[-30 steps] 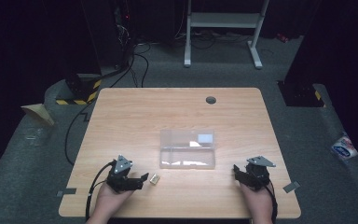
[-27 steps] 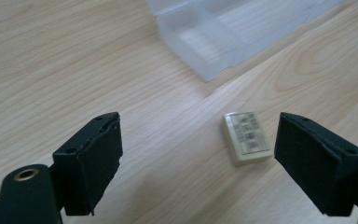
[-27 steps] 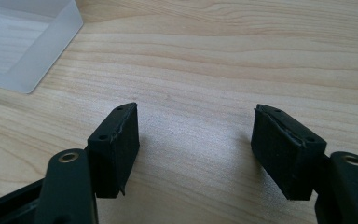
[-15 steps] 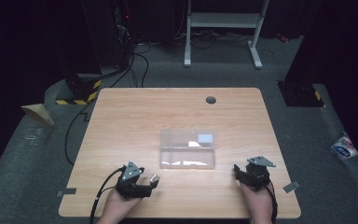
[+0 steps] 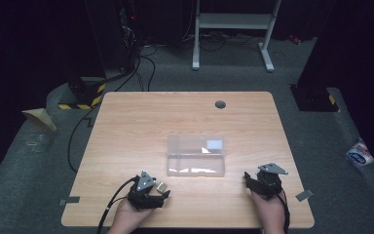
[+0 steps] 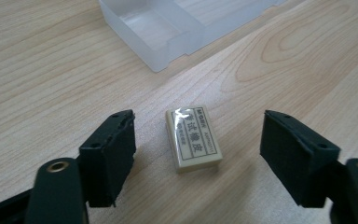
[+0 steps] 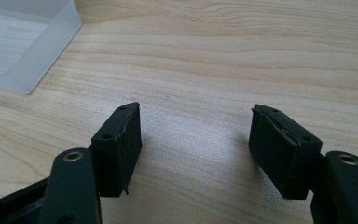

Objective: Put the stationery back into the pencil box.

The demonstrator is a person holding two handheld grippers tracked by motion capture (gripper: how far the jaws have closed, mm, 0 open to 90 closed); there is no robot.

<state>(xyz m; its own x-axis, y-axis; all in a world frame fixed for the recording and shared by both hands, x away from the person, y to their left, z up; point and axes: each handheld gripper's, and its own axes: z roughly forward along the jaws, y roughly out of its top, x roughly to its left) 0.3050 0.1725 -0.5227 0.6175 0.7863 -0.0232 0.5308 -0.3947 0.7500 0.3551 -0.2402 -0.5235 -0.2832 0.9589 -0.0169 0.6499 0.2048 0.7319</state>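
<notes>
A small cream eraser point(image 6: 194, 138) with a printed label lies flat on the wooden table point(image 5: 141, 126), near its front edge; in the high view the eraser point(image 5: 161, 186) sits just left of a clear plastic box point(image 5: 196, 156). My left gripper point(image 6: 198, 158) straddles the eraser; its jaws have just been closing, and a gap still shows on both sides of the eraser. My left gripper point(image 5: 163, 196) rests low at the front left. My right gripper point(image 7: 196, 149) stands open over bare wood, at the front right of the table point(image 5: 250, 179).
The clear box point(image 6: 177, 23) has open compartments, and a white label lies inside point(image 5: 215, 144). A round cable hole point(image 5: 220, 104) sits near the table's far edge. Beyond the table are cables, a white stand point(image 5: 233, 22) and dark floor.
My left gripper has moved right and slightly down toward the eraser, and now straddles it with narrower jaws. The right gripper has stayed in place.
</notes>
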